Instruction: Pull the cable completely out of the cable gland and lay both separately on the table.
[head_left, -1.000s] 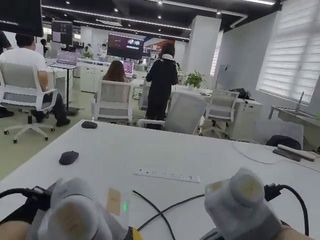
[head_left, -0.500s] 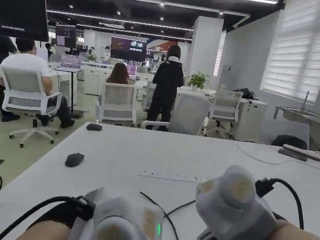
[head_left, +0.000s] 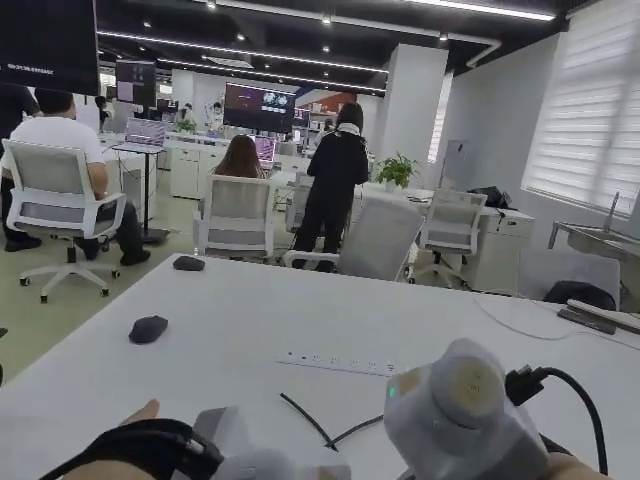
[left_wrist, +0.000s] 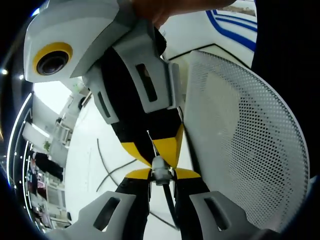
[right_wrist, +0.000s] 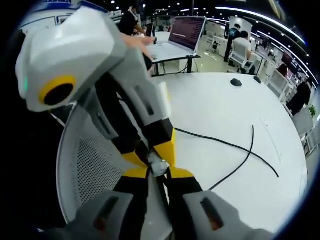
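The small pale-grey plastic cable gland (left_wrist: 160, 169) is shown, in the left gripper view, pinched between the yellow-tipped jaws of the left gripper (left_wrist: 161, 174), while the right gripper (left_wrist: 156, 159) is pressed shut on it from the opposite side. This opposed hold is judged suited to pulling apart. A thin black cable (left_wrist: 170, 200) is seen running from the gland, so it is judged not yet drawn out. In the right gripper view the gland is held off the white table (right_wrist: 235, 110), before a white mesh chair back (right_wrist: 90, 160); two loose black leads (right_wrist: 227, 145) lie on the table. In the head view both grippers are held low, short of a white power strip (head_left: 335, 364).
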